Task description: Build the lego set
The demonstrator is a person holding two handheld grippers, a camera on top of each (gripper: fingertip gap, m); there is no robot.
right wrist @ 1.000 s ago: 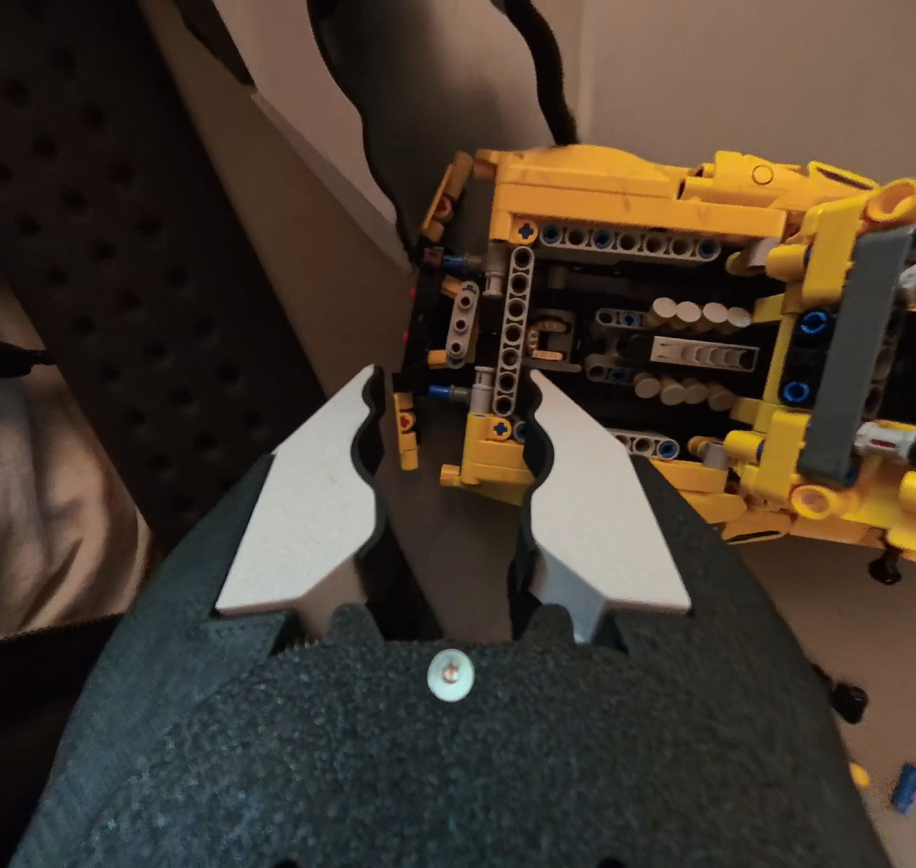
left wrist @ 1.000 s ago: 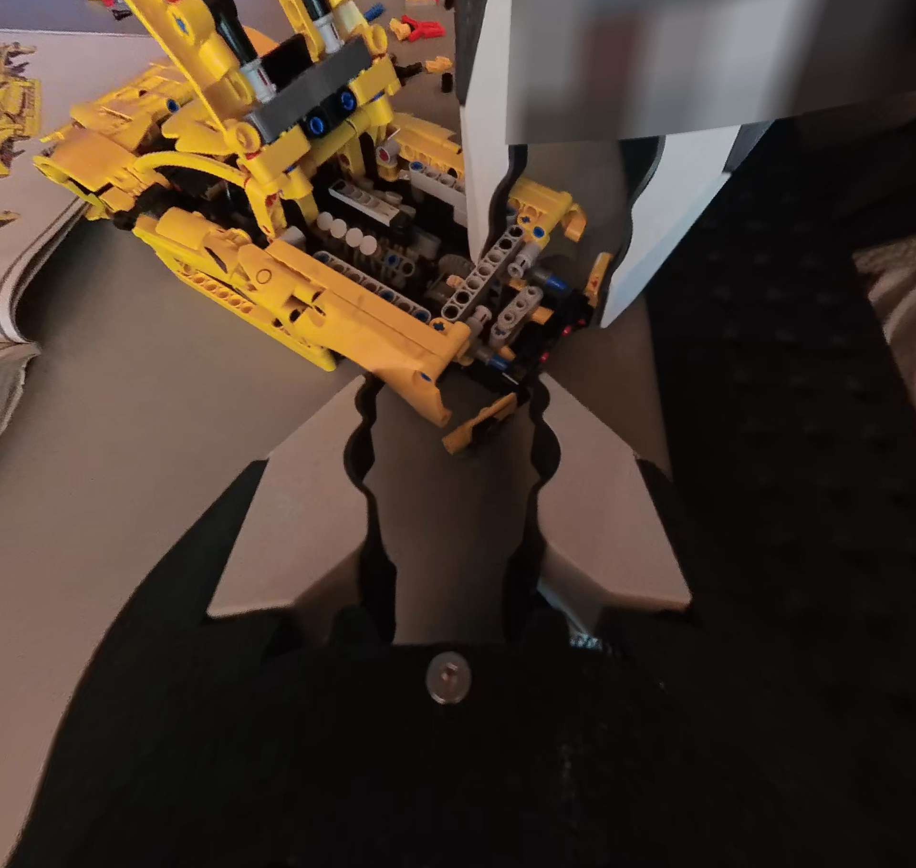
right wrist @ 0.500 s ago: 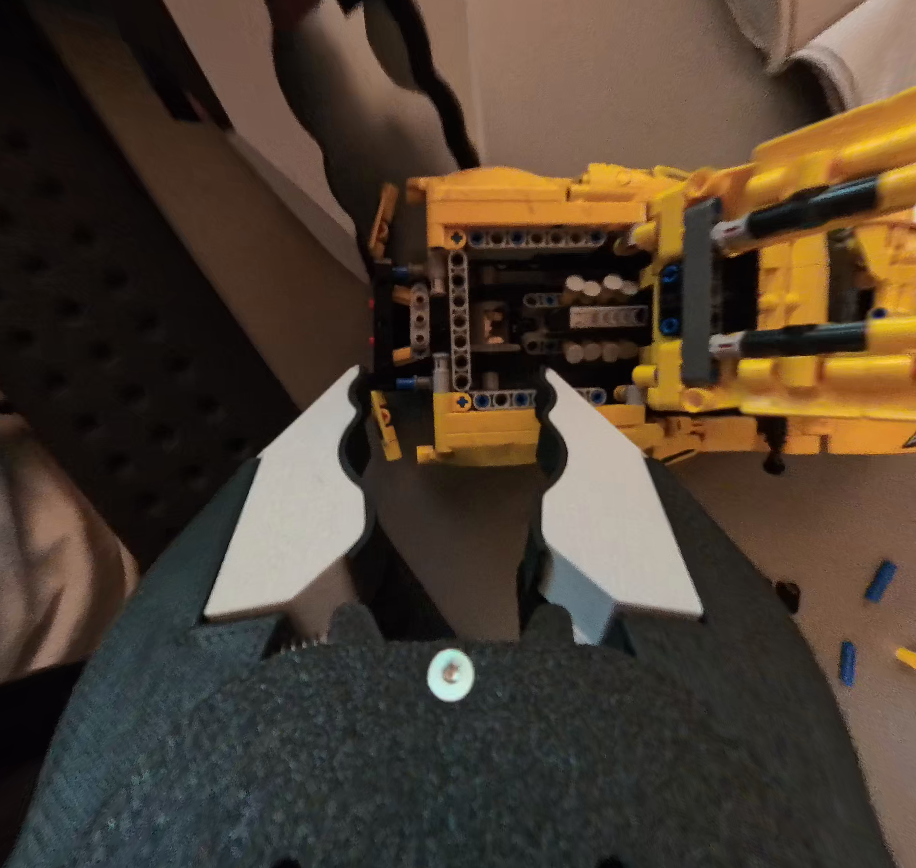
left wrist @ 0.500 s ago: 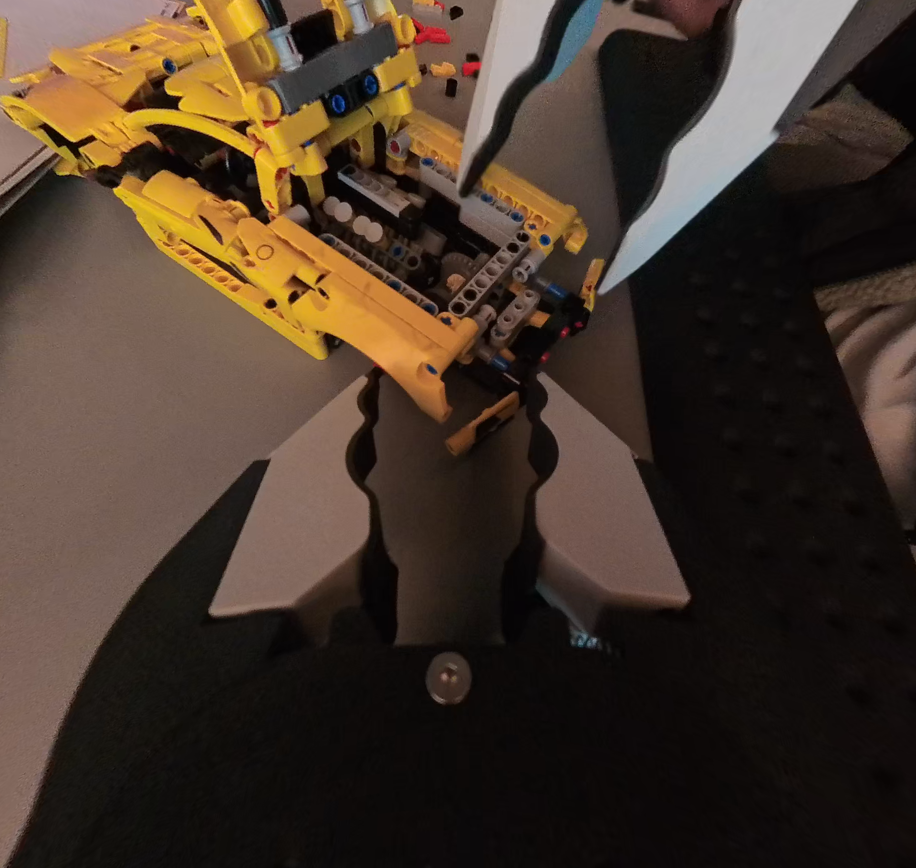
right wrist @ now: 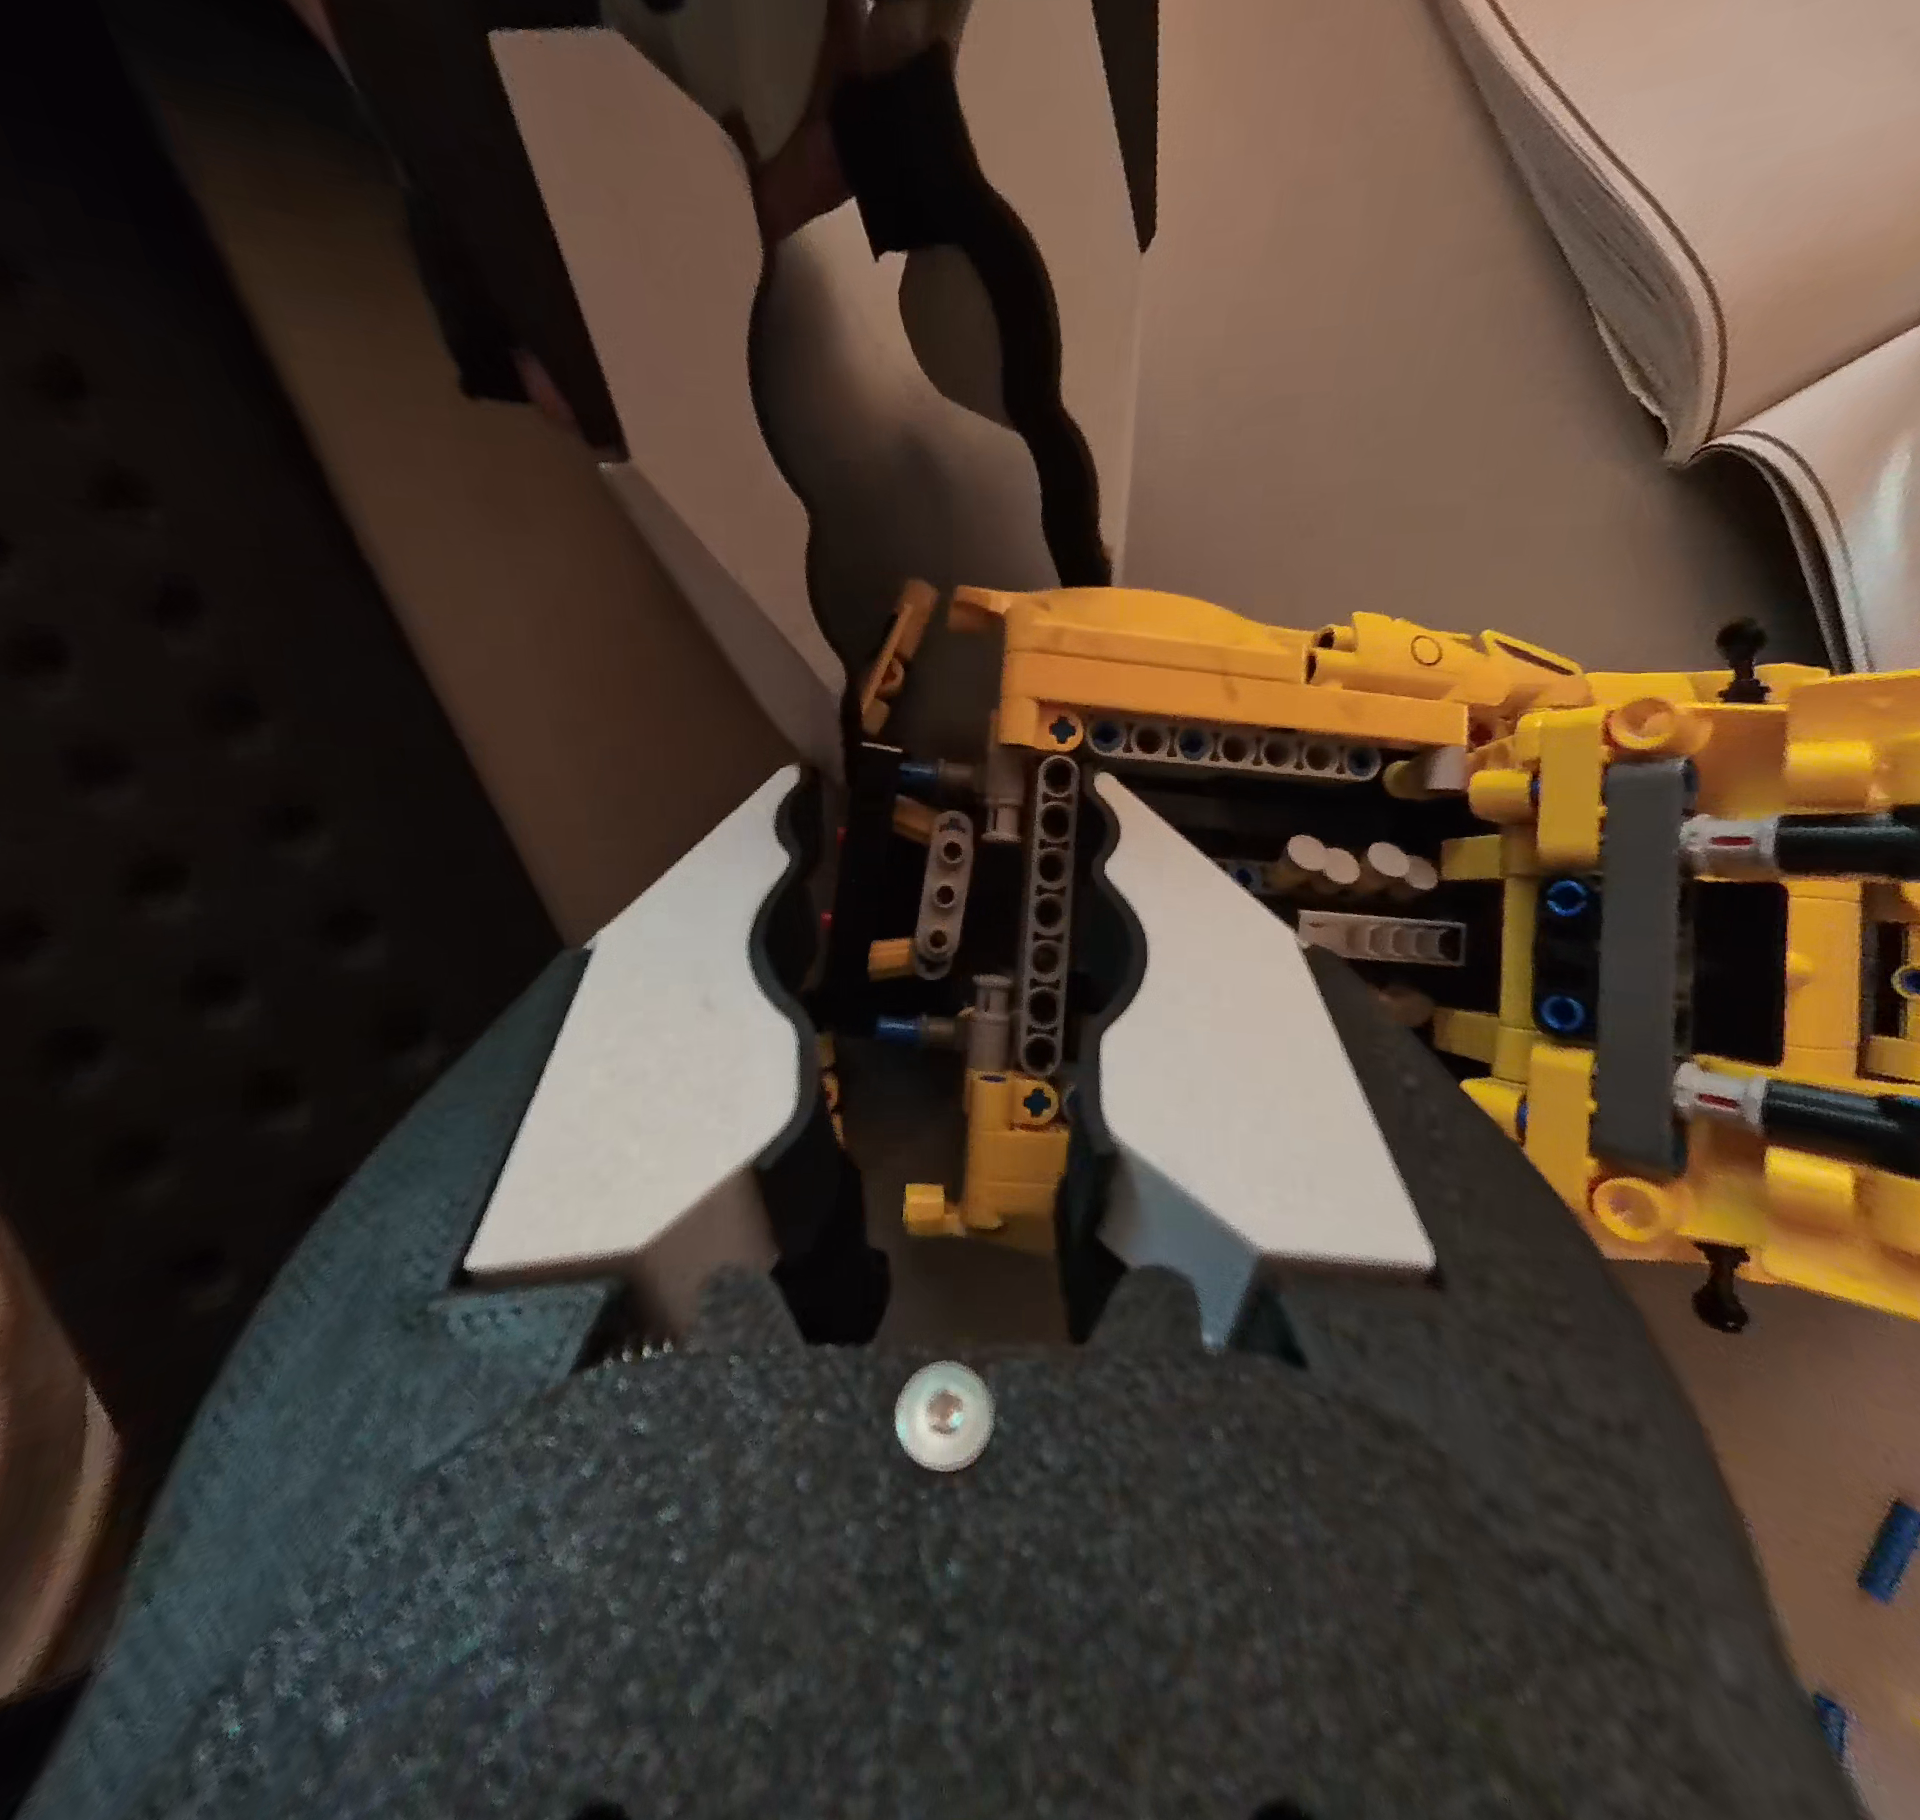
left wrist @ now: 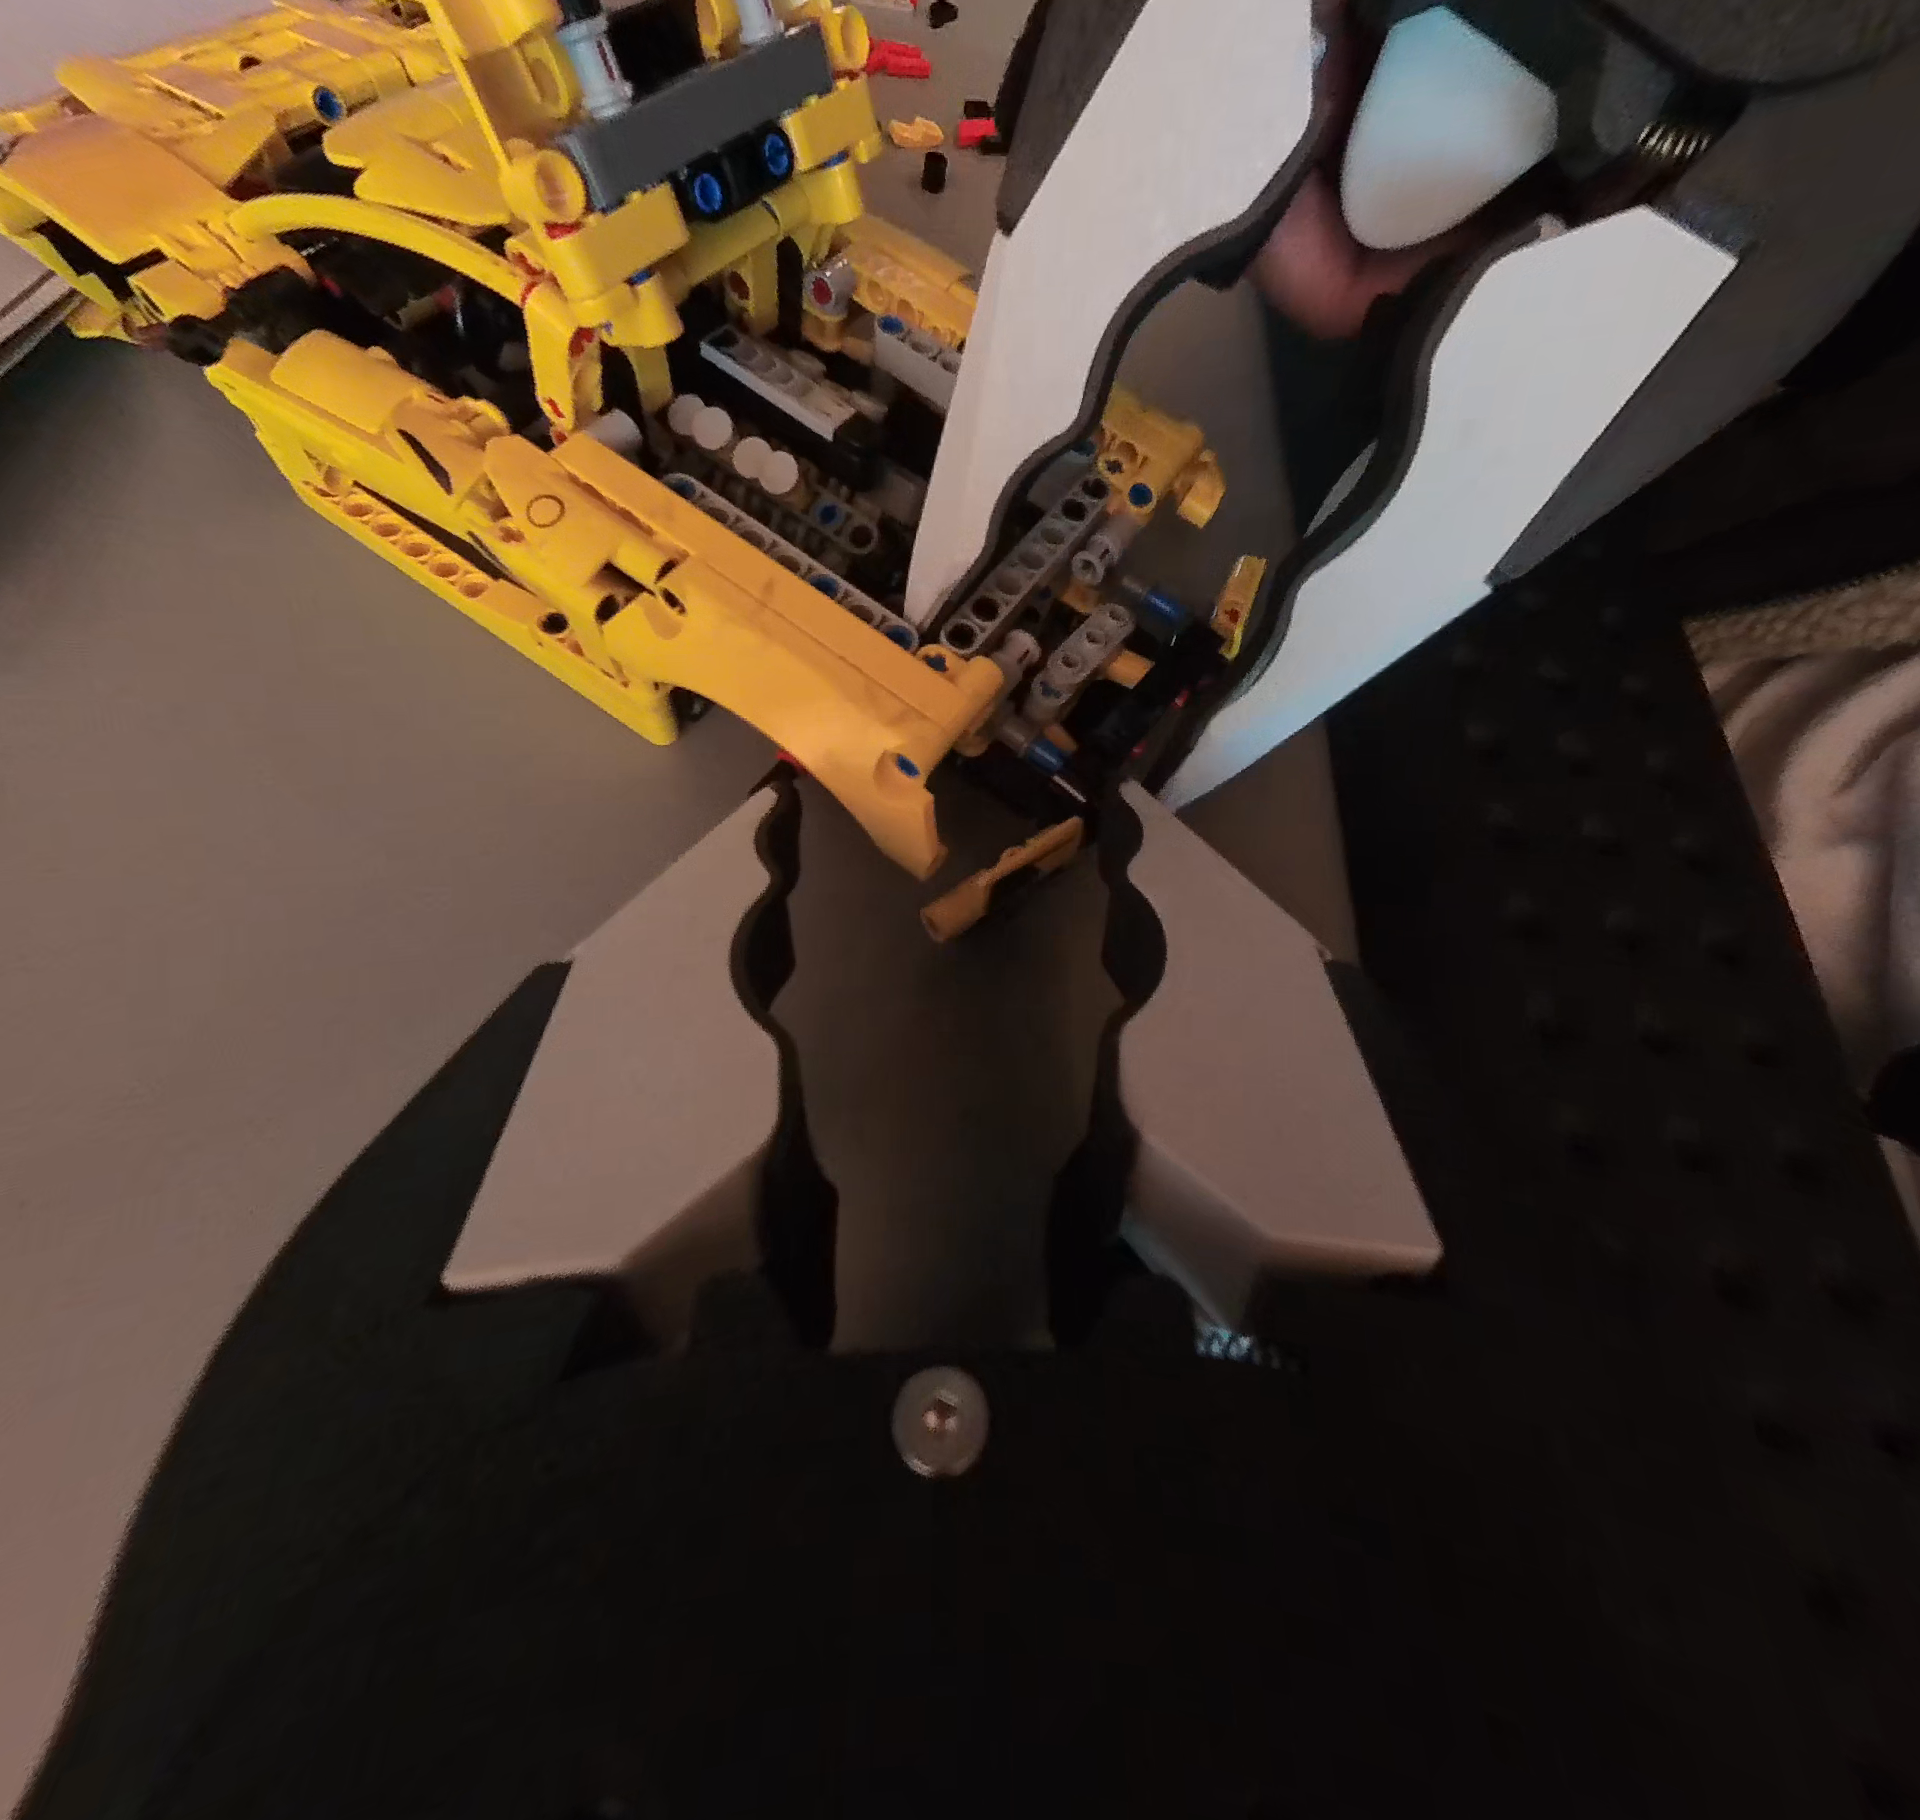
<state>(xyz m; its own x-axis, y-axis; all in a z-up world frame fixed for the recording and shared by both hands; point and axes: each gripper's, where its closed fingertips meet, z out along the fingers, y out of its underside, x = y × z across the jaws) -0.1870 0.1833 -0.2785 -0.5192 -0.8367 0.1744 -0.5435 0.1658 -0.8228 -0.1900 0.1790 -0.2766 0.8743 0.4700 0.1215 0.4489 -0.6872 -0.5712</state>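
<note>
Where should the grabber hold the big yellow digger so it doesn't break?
Probably by the back end of the yellow digger, coming down from above, as the right gripper does. The open jaws straddle the grey beam with holes, which runs straight across between the firm yellow side walls. I would avoid the boom with its thin black rods; it looks hinged and could swing.

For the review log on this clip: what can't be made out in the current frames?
- Left wrist view: the model has its boom cut off by the top edge, and the right gripper covers part of the rear frame.
- Right wrist view: whether the right gripper touches the grey beam is unclear; its fingers hide the sides.
- Right wrist view: the model's front runs off the right edge.
- Loose pieces: too small to identify.
</note>
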